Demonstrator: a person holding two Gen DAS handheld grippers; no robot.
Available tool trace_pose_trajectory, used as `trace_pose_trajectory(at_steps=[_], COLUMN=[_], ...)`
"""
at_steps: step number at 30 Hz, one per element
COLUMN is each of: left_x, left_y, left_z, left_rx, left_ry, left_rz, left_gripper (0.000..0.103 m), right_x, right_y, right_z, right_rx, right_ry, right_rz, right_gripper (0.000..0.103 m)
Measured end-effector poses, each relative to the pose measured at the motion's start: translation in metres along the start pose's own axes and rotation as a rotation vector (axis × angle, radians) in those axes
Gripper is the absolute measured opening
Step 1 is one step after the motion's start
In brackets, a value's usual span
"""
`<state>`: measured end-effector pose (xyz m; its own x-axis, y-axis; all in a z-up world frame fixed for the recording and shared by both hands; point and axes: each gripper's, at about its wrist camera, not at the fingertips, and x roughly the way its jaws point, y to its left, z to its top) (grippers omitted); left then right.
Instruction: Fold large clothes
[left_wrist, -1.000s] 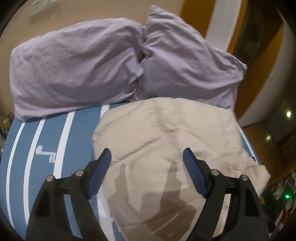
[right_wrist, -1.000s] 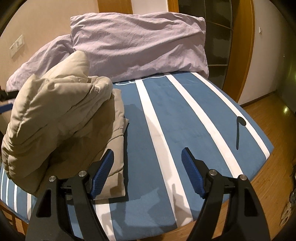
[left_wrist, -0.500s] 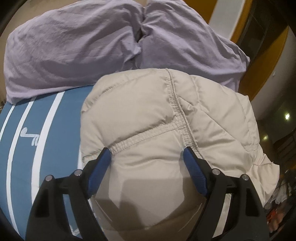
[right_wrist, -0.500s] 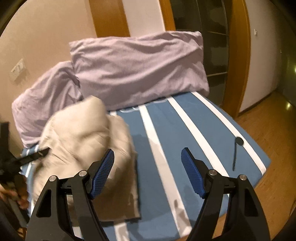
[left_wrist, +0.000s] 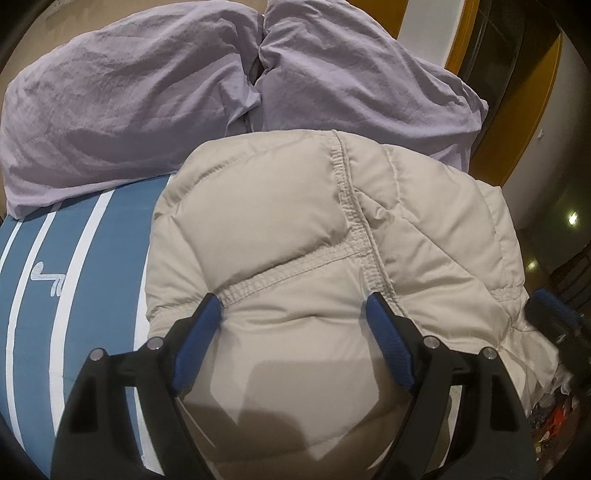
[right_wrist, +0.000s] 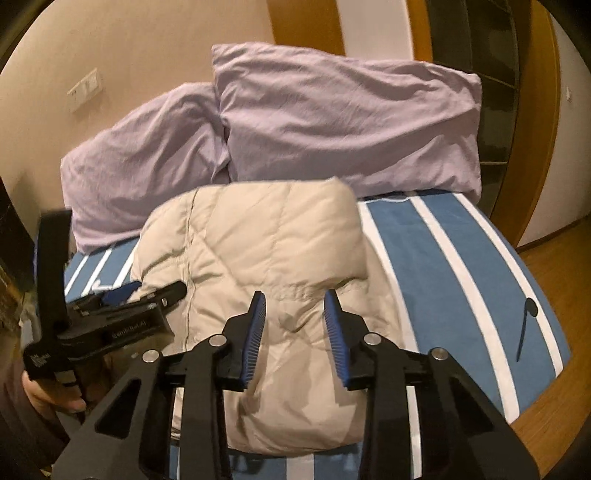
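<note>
Fingers of the left gripper (left_wrist: 295, 306) stand wide apart over the beige puffer jacket (left_wrist: 295, 240), pitched steeply down, their blue pads (left_wrist: 199, 332) at its quilted seam without pinching. Right gripper (right_wrist: 295, 310) fingers have just been closing — now narrow, above the cloth, nothing clamped between them. A hand (right_wrist: 48, 391) holds the left tool at the right view's lower left. One jacket lies bundled on the blue-striped bed (right_wrist: 461, 266), left of centre, its far edge against two lilac pillows (right_wrist: 332, 122) — bare mattress to the right, up to the bed's edge.
</note>
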<state>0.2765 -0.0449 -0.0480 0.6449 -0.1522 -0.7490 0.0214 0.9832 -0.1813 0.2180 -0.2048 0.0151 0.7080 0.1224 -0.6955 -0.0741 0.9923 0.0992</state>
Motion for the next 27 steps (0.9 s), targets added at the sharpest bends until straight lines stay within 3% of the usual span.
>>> trace_pose_trajectory(at_steps=[9, 15, 27], left_x=[-0.01, -0.018, -0.011], left_y=[0.003, 0.006, 0.002], left_z=[0.002, 0.01, 0.036], left_rx=[0.003, -0.037, -0.072], left_ry=[-0.022, -0.037, -0.102], left_rz=[-0.033, -0.063, 0.003], left_gripper=[0.083, 0.084, 0.088], right_x=[0.032, 0.046, 0.059], right_y=[0.0, -0.008, -0.011], right_z=[-0.021, -0.033, -0.045], right_rx=[-0.007, 0.038, 0.049], right_ry=[0.049, 0.038, 0.016], right_rz=[-0.045, -0.012, -0.008], right_gripper=[0.035, 0.035, 0.035])
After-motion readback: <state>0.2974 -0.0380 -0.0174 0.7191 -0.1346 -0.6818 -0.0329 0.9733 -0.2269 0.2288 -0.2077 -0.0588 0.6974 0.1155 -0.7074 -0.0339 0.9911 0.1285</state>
